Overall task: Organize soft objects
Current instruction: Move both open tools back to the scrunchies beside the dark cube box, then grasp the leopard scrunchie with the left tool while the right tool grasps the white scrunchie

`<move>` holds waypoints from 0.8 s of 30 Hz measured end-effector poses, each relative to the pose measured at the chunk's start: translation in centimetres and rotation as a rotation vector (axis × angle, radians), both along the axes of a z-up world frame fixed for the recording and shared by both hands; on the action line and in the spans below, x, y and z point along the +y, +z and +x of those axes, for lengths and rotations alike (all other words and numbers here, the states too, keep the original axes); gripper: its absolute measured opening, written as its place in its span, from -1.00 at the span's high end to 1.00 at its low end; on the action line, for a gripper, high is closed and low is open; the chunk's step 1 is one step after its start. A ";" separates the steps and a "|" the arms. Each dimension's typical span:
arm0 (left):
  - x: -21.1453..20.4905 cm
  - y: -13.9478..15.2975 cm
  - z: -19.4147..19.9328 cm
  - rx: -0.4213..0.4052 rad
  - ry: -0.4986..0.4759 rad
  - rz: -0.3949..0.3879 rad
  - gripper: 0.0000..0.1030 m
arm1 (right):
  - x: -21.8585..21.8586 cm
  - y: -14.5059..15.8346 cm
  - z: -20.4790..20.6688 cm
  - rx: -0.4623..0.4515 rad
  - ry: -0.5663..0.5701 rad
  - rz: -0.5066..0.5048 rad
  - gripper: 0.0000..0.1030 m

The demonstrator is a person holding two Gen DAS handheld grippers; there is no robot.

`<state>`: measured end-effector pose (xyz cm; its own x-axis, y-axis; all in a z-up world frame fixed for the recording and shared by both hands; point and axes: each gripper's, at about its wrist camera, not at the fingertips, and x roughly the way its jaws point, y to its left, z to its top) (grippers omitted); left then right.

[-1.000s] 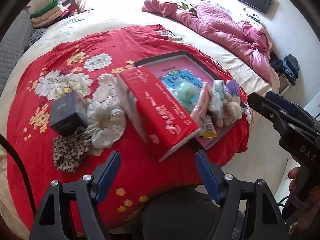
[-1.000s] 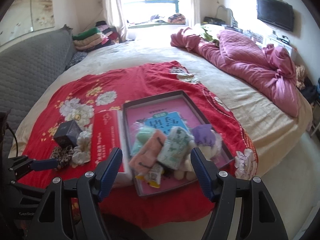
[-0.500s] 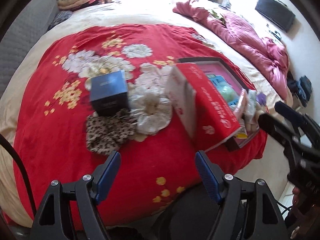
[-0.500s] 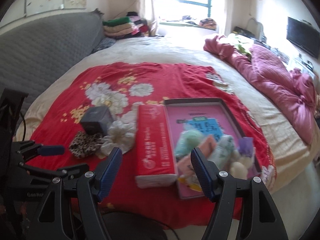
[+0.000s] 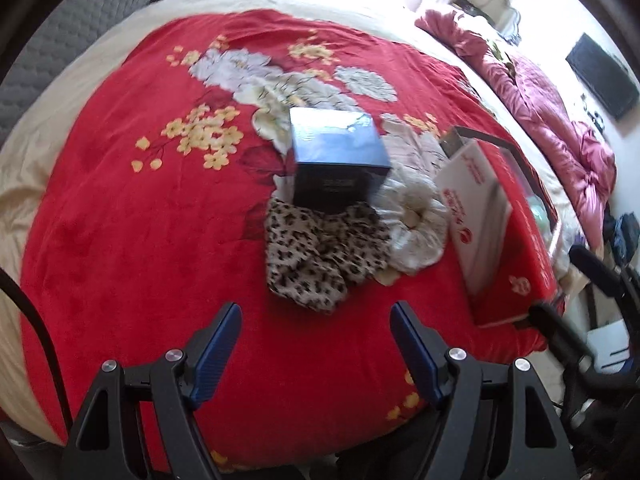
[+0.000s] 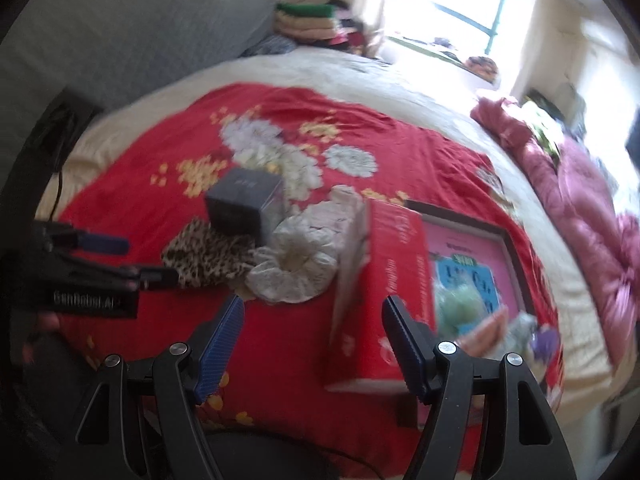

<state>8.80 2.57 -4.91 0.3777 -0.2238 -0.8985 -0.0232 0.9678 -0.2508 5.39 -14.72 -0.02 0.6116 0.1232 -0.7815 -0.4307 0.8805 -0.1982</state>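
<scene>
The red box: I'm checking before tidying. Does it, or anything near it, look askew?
Yes. The red box sits tilted, one long edge propped on the rim of the tray rather than flat on the red blanket. The dark box also overlaps the leopard scrunchie. Both grippers, left and right, are open and empty.

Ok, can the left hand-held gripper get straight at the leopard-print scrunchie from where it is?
Probably yes. The left hand-held gripper is open and empty, and the leopard-print scrunchie lies just ahead of it on the red blanket. The dark box sits at the scrunchie's far edge, off the approach.
</scene>
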 end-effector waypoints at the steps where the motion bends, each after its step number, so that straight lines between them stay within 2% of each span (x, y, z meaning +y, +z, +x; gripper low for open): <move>1: 0.2 -0.5 0.3 0.011 0.004 -0.005 -0.47 | 0.4 -0.4 0.1 0.003 0.011 -0.011 -0.41; 7: 1.5 -3.4 3.0 0.060 0.025 -0.052 -0.47 | 3.1 -4.5 2.1 0.073 0.084 -0.072 -0.41; 14: 2.0 -5.7 5.4 0.086 0.024 -0.056 -0.47 | 5.8 -8.9 5.3 0.122 0.137 -0.158 -0.41; 16: 2.0 -5.8 5.9 0.078 0.019 -0.057 -0.47 | 6.1 -9.7 6.1 0.134 0.134 -0.167 -0.41; 20: 2.1 -6.2 6.5 0.070 0.023 -0.069 -0.48 | 6.2 -11.6 7.9 0.125 0.091 -0.258 -0.38; 22: 2.2 -6.4 6.7 0.069 0.021 -0.079 -0.52 | 6.1 -11.9 8.5 0.113 0.088 -0.264 -0.24; 23: 2.1 -6.5 6.7 0.069 0.018 -0.078 -0.54 | 6.1 -11.9 8.7 0.104 0.088 -0.273 -0.10; 24: 1.9 -6.5 6.7 0.067 0.011 -0.071 -0.55 | 6.2 -12.0 8.9 0.092 0.090 -0.278 0.15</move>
<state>15.53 4.49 -11.40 0.3201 -0.2845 -0.9037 -0.0523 0.9471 -0.3167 14.30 -8.55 -11.98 0.5327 -0.0525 -0.8447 -0.5317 0.7557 -0.3823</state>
